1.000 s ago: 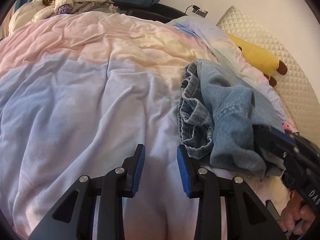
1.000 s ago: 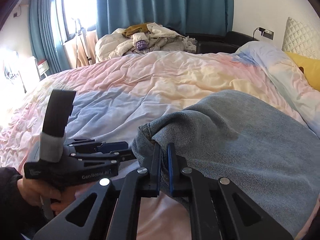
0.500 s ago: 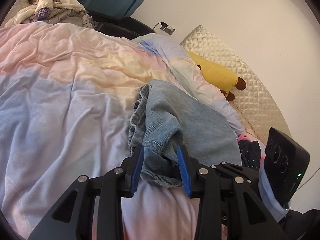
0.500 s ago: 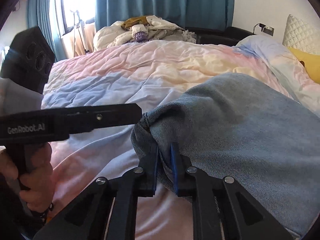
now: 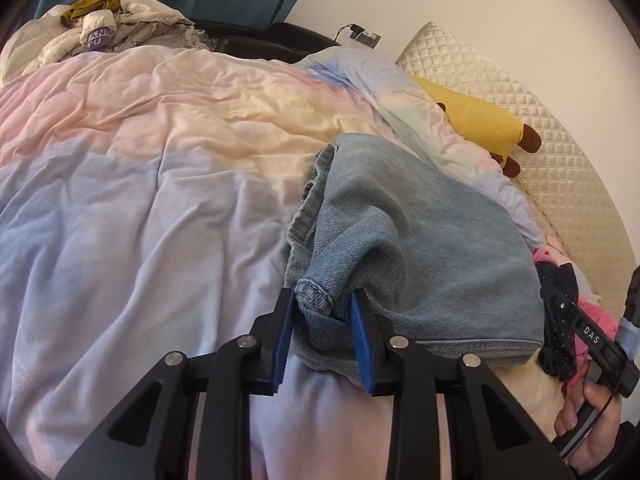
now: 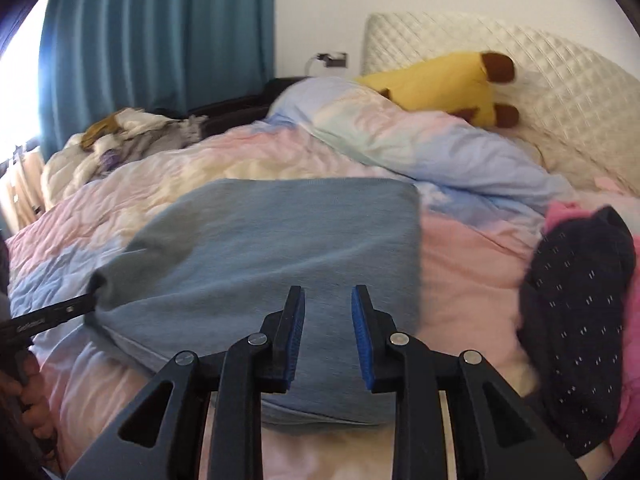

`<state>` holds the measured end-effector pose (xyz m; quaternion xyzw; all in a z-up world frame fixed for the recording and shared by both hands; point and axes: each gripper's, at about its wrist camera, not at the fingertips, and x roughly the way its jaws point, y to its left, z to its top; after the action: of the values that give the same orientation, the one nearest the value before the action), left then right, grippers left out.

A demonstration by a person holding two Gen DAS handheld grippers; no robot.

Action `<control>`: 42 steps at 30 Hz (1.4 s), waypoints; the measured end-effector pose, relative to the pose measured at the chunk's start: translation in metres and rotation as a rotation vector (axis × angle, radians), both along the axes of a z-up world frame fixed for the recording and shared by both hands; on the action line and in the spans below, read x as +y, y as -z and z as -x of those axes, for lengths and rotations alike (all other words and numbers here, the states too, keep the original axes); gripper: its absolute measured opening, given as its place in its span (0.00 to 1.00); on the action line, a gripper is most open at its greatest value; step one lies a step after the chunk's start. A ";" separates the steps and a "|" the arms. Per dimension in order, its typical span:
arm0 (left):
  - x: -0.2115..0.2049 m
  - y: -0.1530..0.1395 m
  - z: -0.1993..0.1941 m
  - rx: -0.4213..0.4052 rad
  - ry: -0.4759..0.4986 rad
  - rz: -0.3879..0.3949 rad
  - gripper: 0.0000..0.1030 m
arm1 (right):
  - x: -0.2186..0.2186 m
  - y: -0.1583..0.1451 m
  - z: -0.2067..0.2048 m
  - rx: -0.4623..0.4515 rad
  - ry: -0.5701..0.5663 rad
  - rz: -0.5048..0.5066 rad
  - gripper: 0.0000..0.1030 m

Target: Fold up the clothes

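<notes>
Folded blue jeans (image 5: 416, 240) lie on the pastel duvet (image 5: 160, 168); they also show in the right wrist view (image 6: 280, 240). My left gripper (image 5: 323, 334) is open, and the bunched near-left corner of the jeans sits between its blue pads. My right gripper (image 6: 328, 336) is open and empty, just above the near edge of the jeans. The left gripper's tip (image 6: 60, 312) touches the jeans' left corner in the right wrist view.
A dark dotted garment (image 6: 576, 320) on pink clothes (image 6: 632, 320) lies right of the jeans. A yellow plush toy (image 5: 480, 120) rests by the quilted headboard (image 5: 540, 128). A pile of laundry (image 5: 112, 36) sits at the far end before blue curtains (image 6: 160, 40).
My right gripper let go of the jeans' corner, opened and swung right. My left gripper came in around that corner of the jeans.
</notes>
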<state>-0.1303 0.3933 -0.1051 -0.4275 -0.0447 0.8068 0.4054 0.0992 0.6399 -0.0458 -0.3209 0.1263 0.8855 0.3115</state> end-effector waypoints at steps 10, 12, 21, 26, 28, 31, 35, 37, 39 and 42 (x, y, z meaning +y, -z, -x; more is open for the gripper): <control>0.017 -0.037 -0.026 0.183 0.003 0.170 0.29 | 0.023 0.012 -0.008 -0.022 0.010 0.158 0.24; 0.018 -0.052 -0.033 0.212 0.002 0.200 0.30 | 0.015 0.004 -0.012 -0.013 0.004 0.154 0.23; -0.013 -0.131 -0.078 0.288 -0.031 0.162 0.45 | -0.040 -0.057 -0.053 0.058 -0.034 0.129 0.23; -0.034 -0.165 -0.112 0.320 -0.036 0.146 0.45 | -0.069 -0.091 -0.078 0.115 -0.059 0.126 0.23; -0.041 -0.175 -0.127 0.333 -0.035 0.137 0.45 | -0.079 -0.102 -0.088 0.136 -0.063 0.132 0.23; -0.051 -0.190 -0.149 0.352 -0.030 0.125 0.45 | -0.095 -0.115 -0.102 0.153 -0.067 0.138 0.23; -0.065 -0.203 -0.177 0.377 -0.028 0.121 0.46 | -0.114 -0.126 -0.118 0.159 -0.074 0.123 0.24; -0.072 -0.206 -0.187 0.381 -0.027 0.123 0.46 | -0.122 -0.128 -0.123 0.159 -0.077 0.123 0.24; -0.078 -0.207 -0.194 0.382 -0.024 0.128 0.46 | -0.130 -0.129 -0.127 0.158 -0.080 0.119 0.25; -0.086 -0.206 -0.202 0.378 -0.023 0.128 0.46 | -0.139 -0.130 -0.134 0.160 -0.079 0.110 0.30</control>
<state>0.0720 0.3071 0.1013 -0.2928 0.0787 0.8784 0.3695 0.2329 0.5005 0.0843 -0.2707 0.1863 0.9116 0.2470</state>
